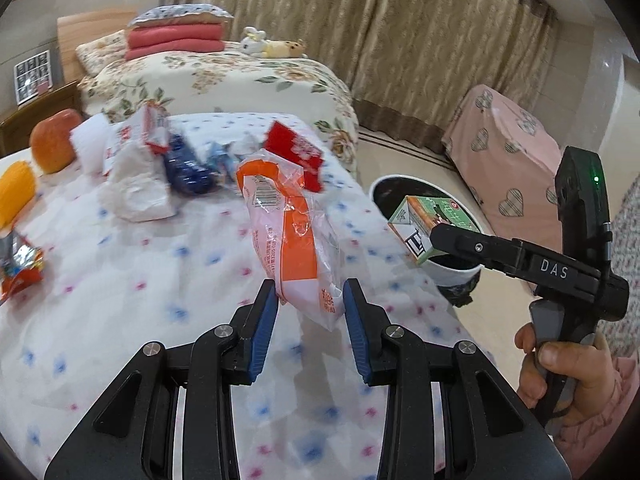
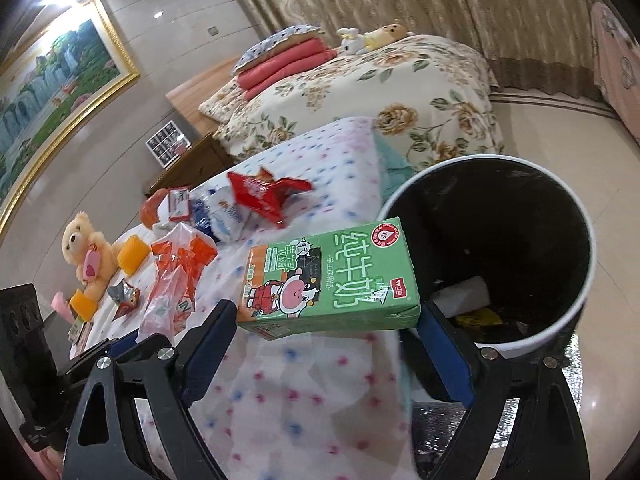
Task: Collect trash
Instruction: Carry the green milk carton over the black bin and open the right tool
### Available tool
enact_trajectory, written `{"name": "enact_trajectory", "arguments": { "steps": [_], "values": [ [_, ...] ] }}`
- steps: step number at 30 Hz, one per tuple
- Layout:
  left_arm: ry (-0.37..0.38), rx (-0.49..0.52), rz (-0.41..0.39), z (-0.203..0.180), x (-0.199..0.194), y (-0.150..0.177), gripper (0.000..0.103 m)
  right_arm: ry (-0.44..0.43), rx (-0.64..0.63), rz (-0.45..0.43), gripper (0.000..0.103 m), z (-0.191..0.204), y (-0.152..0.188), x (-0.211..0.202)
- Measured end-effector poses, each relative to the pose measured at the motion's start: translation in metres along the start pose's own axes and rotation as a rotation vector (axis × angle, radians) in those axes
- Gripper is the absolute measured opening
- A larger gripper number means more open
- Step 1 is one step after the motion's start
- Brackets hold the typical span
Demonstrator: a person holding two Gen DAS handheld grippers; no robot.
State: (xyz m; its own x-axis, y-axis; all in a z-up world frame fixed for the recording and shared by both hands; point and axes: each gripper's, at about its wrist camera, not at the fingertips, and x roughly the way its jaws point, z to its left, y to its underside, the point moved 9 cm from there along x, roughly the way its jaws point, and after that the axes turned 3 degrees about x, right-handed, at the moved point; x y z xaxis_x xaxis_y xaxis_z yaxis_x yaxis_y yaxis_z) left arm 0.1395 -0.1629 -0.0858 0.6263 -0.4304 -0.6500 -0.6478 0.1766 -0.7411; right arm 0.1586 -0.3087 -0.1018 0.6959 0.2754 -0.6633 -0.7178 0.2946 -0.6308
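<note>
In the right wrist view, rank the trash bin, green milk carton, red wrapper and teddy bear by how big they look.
1. trash bin
2. green milk carton, though it is nearest the camera
3. and 4. red wrapper and teddy bear look alike; no ranking.

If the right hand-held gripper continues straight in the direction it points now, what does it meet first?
Probably the white round trash bin with black liner. The right hand-held gripper, shut on the green milk carton, points toward its near rim; depth is unclear, so it might pass above.
</note>
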Motion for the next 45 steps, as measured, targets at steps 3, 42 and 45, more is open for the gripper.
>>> {"name": "enact_trajectory", "arguments": {
  "steps": [3,42,45],
  "values": [
    [0.018,0.02,0.009,-0.012,0.006,-0.003,0.033,0.015,0.018,-0.012,0.092,-0.013,-0.002,-0.007],
    [0.139,0.155,0.093,-0.102,0.076,-0.035,0.033,0.102,0.135,-0.033,0.092,-0.103,-0.027,-0.015],
    [0.139,0.162,0.098,-0.105,0.081,-0.038,0.033,0.106,0.137,-0.027,0.092,-0.105,-0.028,-0.012]
  ]
}}
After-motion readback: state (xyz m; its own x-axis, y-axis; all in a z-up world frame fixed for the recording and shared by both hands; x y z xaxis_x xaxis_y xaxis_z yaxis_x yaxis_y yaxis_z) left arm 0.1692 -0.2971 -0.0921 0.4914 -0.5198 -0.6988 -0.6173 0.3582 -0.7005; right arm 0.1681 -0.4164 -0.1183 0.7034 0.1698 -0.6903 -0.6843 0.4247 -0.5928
